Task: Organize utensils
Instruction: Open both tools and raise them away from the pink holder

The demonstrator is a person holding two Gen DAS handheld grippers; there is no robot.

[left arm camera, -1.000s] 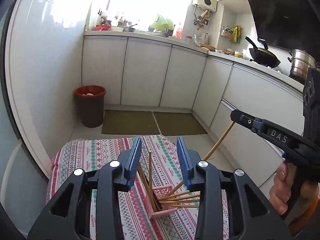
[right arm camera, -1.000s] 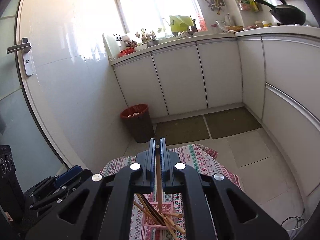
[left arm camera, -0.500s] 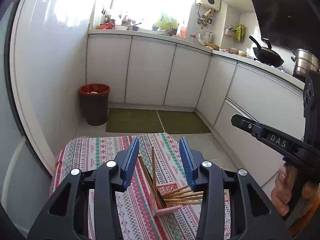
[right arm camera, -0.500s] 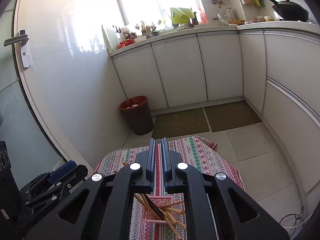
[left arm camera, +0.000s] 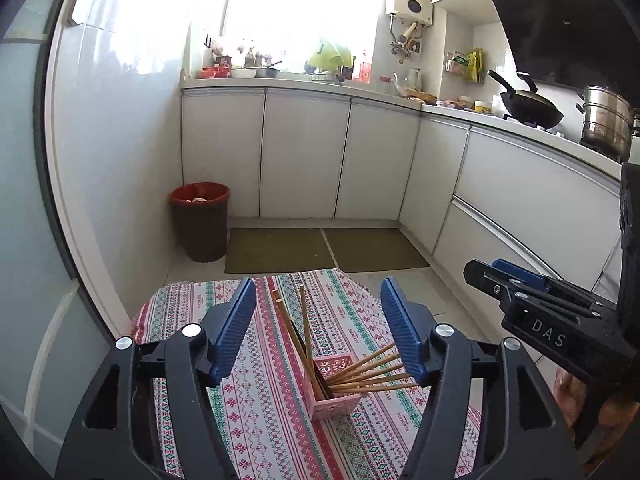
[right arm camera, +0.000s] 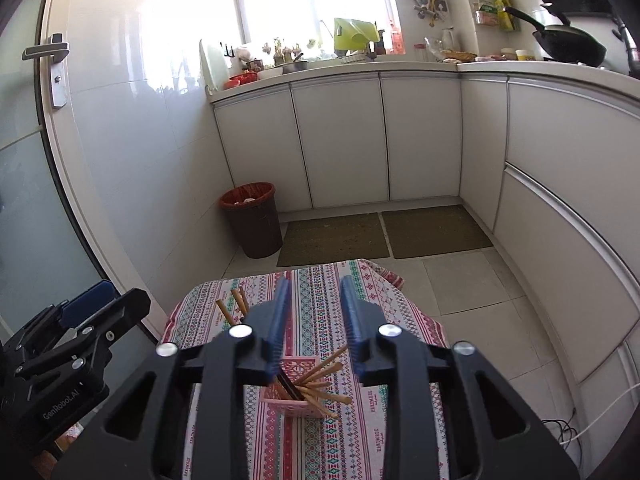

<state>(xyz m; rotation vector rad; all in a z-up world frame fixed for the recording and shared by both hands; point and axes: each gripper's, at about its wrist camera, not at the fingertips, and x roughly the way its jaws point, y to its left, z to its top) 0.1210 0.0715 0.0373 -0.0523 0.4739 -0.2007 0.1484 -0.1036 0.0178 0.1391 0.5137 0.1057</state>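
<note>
1. Left gripper (left arm camera: 318, 326): nearest in the left wrist view. Blue-padded jaws stand wide apart and have just been opening. Nothing is pressed between the pads; the chopsticks show below, in the gap.
2. Right gripper (right arm camera: 314, 322): nearest in the right wrist view. Jaws are parted, narrower than the left pair, and have just been opening. The pads clasp nothing. Its black body also shows at the right edge of the left wrist view, a hand (left arm camera: 568, 396) beneath it.
3. Pink basket (left arm camera: 336, 402): small latticed box standing on the tablecloth (left arm camera: 260, 380), under and ahead of both grippers.
4. Chopsticks (left arm camera: 368, 376): wooden, all standing in the pink basket. Several fan out toward the right, nearly level; a few lean up and away on the left side.
5. Tablecloth: striped pattern in red, green and white, draped over a low surface.
6. Floor mats (left arm camera: 280, 250): two olive pieces side by side beyond the cloth.
7. Waste bin (left arm camera: 200, 220): dark with a red liner, against the wall.
8. Cabinets (left arm camera: 304, 156): white doors under a cluttered counter; wok (left arm camera: 528, 106) and steel pot (left arm camera: 606, 122) at the right.
</note>
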